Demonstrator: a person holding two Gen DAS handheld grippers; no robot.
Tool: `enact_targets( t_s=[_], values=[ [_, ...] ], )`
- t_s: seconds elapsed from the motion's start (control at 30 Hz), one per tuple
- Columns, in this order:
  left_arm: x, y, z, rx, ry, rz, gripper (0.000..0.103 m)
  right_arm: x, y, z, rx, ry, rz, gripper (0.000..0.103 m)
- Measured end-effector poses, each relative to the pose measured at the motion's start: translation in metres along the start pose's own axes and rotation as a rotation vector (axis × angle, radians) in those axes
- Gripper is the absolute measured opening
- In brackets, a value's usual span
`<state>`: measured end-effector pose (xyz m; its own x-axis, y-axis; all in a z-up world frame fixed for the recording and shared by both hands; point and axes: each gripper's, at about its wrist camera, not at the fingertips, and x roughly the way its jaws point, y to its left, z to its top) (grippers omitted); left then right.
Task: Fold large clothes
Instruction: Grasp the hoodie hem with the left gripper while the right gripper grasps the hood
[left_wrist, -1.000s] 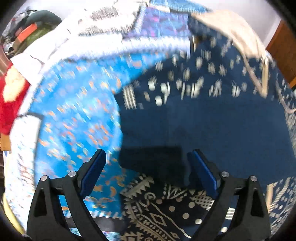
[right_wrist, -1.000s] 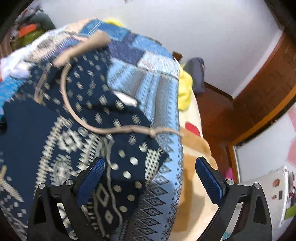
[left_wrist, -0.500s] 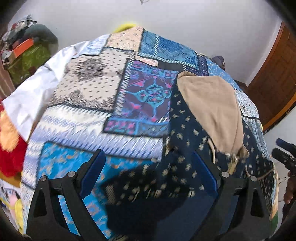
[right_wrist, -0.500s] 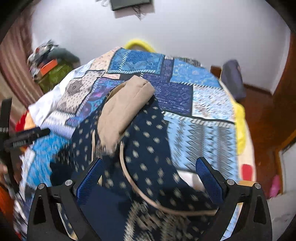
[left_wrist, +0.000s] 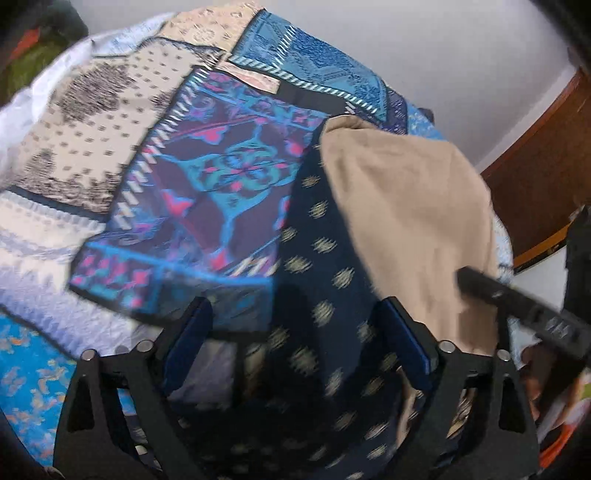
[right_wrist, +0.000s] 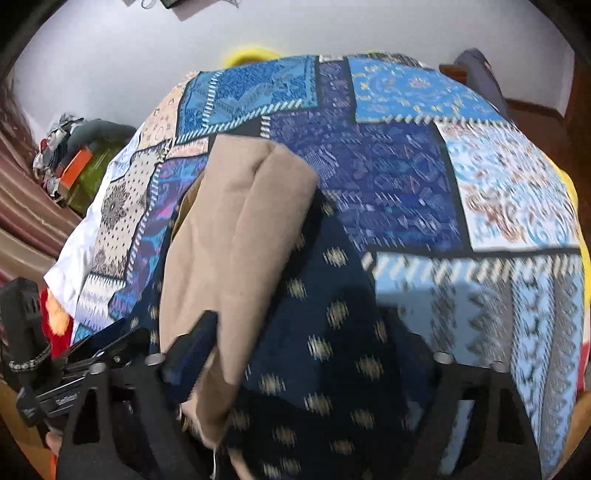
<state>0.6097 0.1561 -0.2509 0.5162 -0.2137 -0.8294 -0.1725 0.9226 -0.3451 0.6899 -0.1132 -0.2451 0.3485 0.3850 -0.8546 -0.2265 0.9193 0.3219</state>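
Garment: navy dotted hoodie (left_wrist: 317, 280) with tan hood lining (left_wrist: 413, 221), on patchwork bedspread (left_wrist: 207, 192), running 12 to 6 o'clock.
Left gripper (left_wrist: 295, 339): fingers spread wide, fabric between, no clamp.
Right gripper (right_wrist: 299, 354): fingers apart over hoodie; right tip blurred.

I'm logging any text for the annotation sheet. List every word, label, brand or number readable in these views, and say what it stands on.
No text can be read for certain.
Small white print on the left gripper's black body, seen in the right wrist view: too small and blurred to read.
White marks on the right gripper's black body, seen in the left wrist view: blurred, unreadable.
The navy hoodie and patchwork bedspread carry patterns only, no lettering.
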Motion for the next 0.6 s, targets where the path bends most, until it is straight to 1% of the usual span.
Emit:
enact_targets(
  t_s=[0.03,0.07,0.1,0.13,0.17,0.2,0.23,0.33,0.43,0.53,0.6],
  values=[
    [0.003,-0.002,0.003,-0.015,0.003,-0.004,0.081,0.001,0.003,0.001,-0.016,-0.014,-0.001,0.064],
    [0.006,-0.005,0.005,-0.019,-0.002,0.005,0.077,0.0,0.006,0.001,-0.032,-0.024,0.005,0.058],
    [0.008,-0.01,0.006,-0.014,-0.005,0.016,0.066,-0.001,0.008,0.0,-0.037,-0.03,0.017,0.043],
    [0.01,-0.015,0.007,0.0,-0.009,0.024,0.051,-0.004,0.01,-0.002,-0.036,-0.042,0.035,0.028],
    [0.008,-0.022,0.007,0.016,-0.01,0.022,0.042,-0.008,0.011,-0.005,-0.028,-0.057,0.054,0.023],
    [0.006,-0.027,0.007,0.03,-0.009,0.015,0.022,-0.013,0.014,-0.01,-0.023,-0.074,0.069,0.018],
    [0.001,-0.034,0.005,0.055,-0.01,0.018,0.014,-0.017,0.018,-0.014,-0.03,-0.089,0.068,0.016],
    [-0.026,-0.053,-0.004,0.155,-0.042,0.046,0.012,-0.035,0.035,-0.029,-0.084,-0.127,0.054,0.016],
    [-0.068,-0.063,-0.017,0.215,-0.083,0.02,0.012,-0.064,0.045,-0.045,-0.119,-0.137,0.078,0.015],
    [-0.111,-0.067,-0.042,0.284,-0.113,0.008,0.012,-0.099,0.056,-0.067,-0.19,-0.161,0.077,0.015],
    [-0.136,-0.067,-0.065,0.322,-0.107,-0.012,0.012,-0.123,0.06,-0.087,-0.218,-0.163,0.091,0.015]
  ],
)
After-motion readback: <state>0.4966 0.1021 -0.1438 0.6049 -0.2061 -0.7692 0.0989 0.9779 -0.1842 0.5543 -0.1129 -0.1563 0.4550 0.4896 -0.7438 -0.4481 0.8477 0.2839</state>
